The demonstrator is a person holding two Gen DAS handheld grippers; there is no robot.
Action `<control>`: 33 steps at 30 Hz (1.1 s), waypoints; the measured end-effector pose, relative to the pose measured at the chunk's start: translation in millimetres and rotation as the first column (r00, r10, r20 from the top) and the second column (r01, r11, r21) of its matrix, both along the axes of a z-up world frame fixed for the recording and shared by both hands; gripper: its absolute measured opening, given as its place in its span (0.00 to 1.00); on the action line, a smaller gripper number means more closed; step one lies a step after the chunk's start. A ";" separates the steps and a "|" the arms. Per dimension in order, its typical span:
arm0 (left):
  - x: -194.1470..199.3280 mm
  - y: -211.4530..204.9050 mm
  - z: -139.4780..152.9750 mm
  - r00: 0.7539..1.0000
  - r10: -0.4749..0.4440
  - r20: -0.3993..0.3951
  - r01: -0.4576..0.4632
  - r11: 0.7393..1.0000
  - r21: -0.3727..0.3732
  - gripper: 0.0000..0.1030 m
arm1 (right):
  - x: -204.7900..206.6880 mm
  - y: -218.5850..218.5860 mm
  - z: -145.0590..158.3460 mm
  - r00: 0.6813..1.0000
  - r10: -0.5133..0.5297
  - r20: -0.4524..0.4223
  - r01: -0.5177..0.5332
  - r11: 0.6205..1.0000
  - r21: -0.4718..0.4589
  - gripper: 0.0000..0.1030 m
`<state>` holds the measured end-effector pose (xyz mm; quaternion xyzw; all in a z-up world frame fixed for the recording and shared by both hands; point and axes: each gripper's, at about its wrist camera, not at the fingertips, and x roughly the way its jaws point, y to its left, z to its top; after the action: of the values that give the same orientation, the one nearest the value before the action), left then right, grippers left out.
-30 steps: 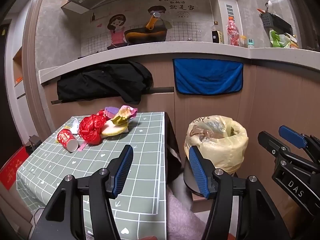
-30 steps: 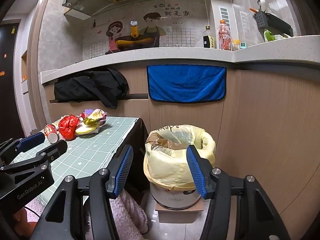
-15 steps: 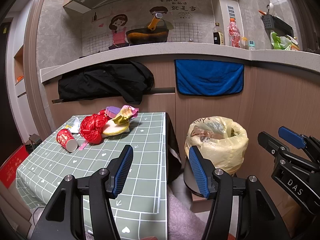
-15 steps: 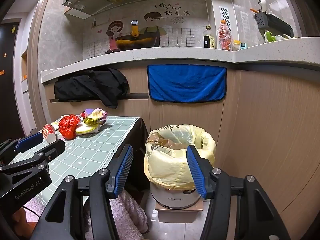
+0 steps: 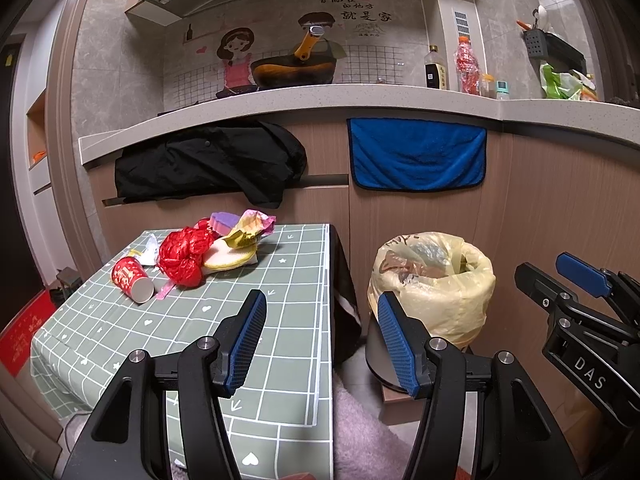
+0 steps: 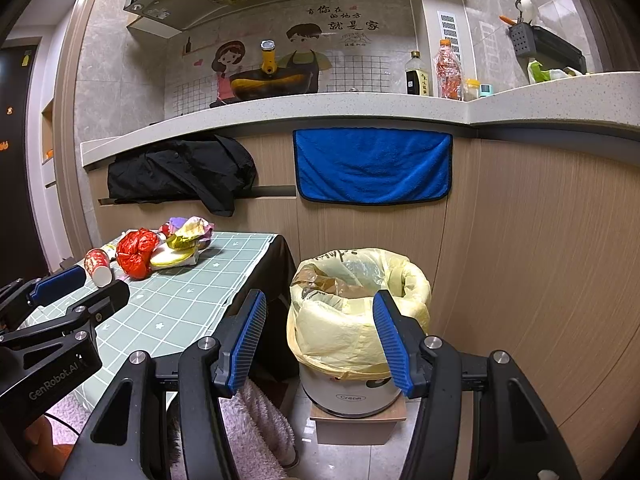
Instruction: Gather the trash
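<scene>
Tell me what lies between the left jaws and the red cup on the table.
Only bare green checked tablecloth separates the left gripper from the red cup; the left wrist view shows it.

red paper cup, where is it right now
In the left wrist view the red paper cup lies tipped at the table's far left, beside the red plastic bag.

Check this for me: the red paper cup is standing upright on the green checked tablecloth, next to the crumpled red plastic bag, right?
Not quite. The red paper cup is lying on its side, open end toward the camera, as the left wrist view shows. It is on the green checked tablecloth, next to the crumpled red plastic bag.
</scene>
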<state>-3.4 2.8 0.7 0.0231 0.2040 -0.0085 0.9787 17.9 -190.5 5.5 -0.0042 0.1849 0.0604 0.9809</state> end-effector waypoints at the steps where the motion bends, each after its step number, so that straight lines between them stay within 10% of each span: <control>1: -0.4 0.0 0.1 1.000 -0.001 0.000 0.001 1.000 0.000 0.57 | -0.3 0.3 1.1 1.000 -0.001 0.000 0.001 1.000 0.000 0.52; 33: -1.0 -1.7 -1.6 1.000 -0.002 0.002 0.002 1.000 -0.001 0.57 | -0.6 -1.9 -0.2 1.000 -0.003 0.000 0.003 1.000 -0.001 0.52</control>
<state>-4.4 1.1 -0.8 0.0226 0.2030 -0.0094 0.9789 17.3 -192.3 5.2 -0.0042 0.1849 0.0587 0.9810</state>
